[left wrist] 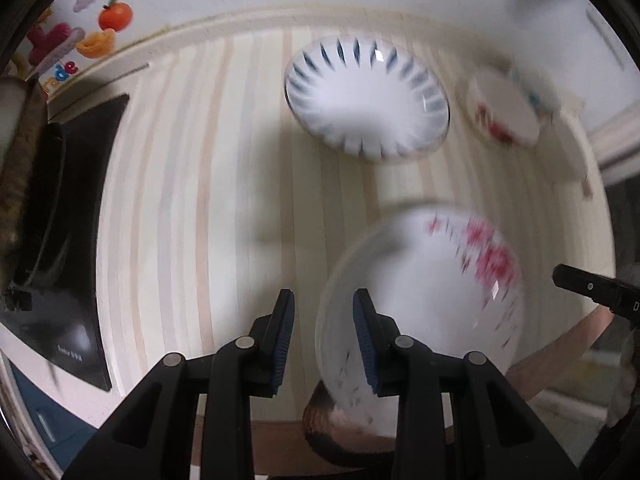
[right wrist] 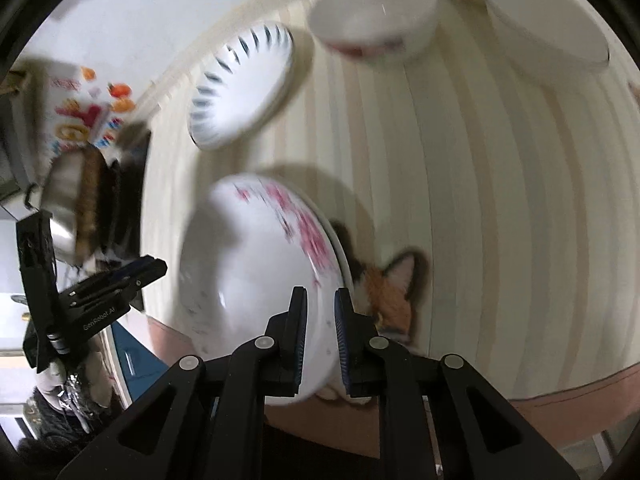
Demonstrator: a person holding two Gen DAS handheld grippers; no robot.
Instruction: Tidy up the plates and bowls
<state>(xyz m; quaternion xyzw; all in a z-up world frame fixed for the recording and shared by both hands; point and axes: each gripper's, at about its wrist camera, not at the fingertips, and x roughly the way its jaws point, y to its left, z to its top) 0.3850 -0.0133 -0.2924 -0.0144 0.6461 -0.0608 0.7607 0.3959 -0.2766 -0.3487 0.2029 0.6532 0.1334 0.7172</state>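
Right gripper (right wrist: 321,336) pinches the near rim of the pink-flowered bowl (right wrist: 256,280), lifted and tilted above the striped table (right wrist: 500,200); left gripper (left wrist: 324,340), jaws narrowly parted and empty, hangs beside the bowl's left edge.

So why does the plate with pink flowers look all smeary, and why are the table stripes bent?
Left wrist view: the flowered plate is streaked by motion blur, while the blue-striped bowl looks a bit sharper. Right wrist view: the same plate is smeared too and casts a dark shadow on the table. In both views the fisheye lens curves the stripes and darkens the corners.
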